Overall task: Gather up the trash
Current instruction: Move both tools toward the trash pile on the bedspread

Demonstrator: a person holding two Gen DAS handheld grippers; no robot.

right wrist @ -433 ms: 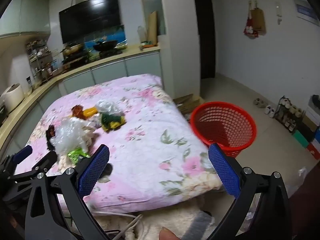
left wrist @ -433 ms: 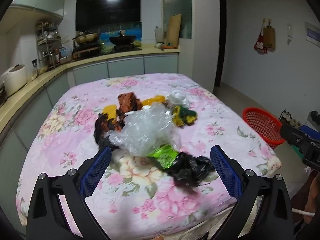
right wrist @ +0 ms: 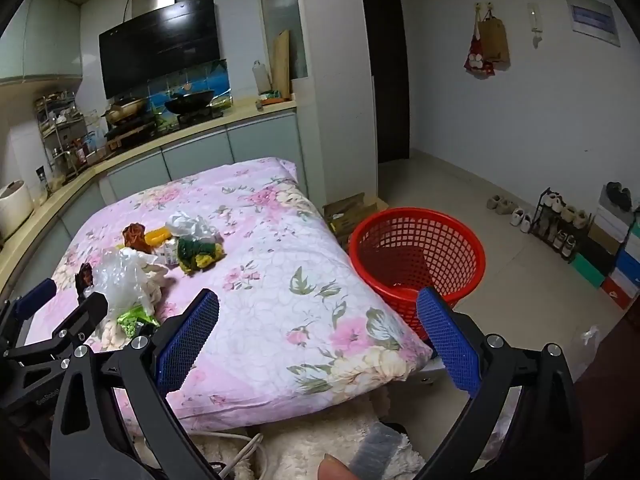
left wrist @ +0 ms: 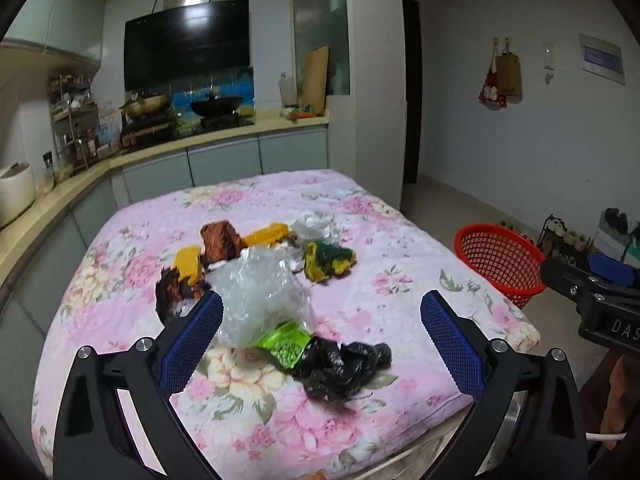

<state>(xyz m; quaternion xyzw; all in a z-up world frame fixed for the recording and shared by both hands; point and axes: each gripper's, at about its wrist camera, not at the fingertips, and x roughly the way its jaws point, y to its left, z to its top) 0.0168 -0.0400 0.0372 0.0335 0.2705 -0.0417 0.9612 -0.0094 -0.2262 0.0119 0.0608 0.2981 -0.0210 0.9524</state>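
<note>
The left gripper point(left wrist: 320, 344), black frame with blue mesh-textured pads, is spread wide and grasps nothing. It hangs above the near edge of the pink floral quilted cloth point(left wrist: 400, 280) that covers the table. On the cloth lies the trash pile, left to right: a dark brown crumpled wrapper point(left wrist: 173, 292), a yellow-orange packet point(left wrist: 189, 262), a rust-brown crinkled wrapper point(left wrist: 220, 240), a second yellow packet point(left wrist: 267, 236), a large clear crumpled plastic bag point(left wrist: 260, 292), a glossy bright green wrapper point(left wrist: 286, 344), a black crumpled plastic bag point(left wrist: 340, 364), a white crumpled plastic piece point(left wrist: 316, 228), and a green-and-yellow crumpled wrapper point(left wrist: 330, 262). The green wrapper touches both the clear bag and the black bag.

Against the earlier frame, the left gripper has moved forward; its left pad now overlaps the edge of the clear bag in view. The pile lies as before.

The right gripper point(right wrist: 318, 344) is likewise released, holding nothing, over the right-hand corner of the cloth. Beyond it, a round red plastic lattice basket point(right wrist: 416, 240) stands on the tiled floor just beside the table. No trash can be made out inside it.
</note>
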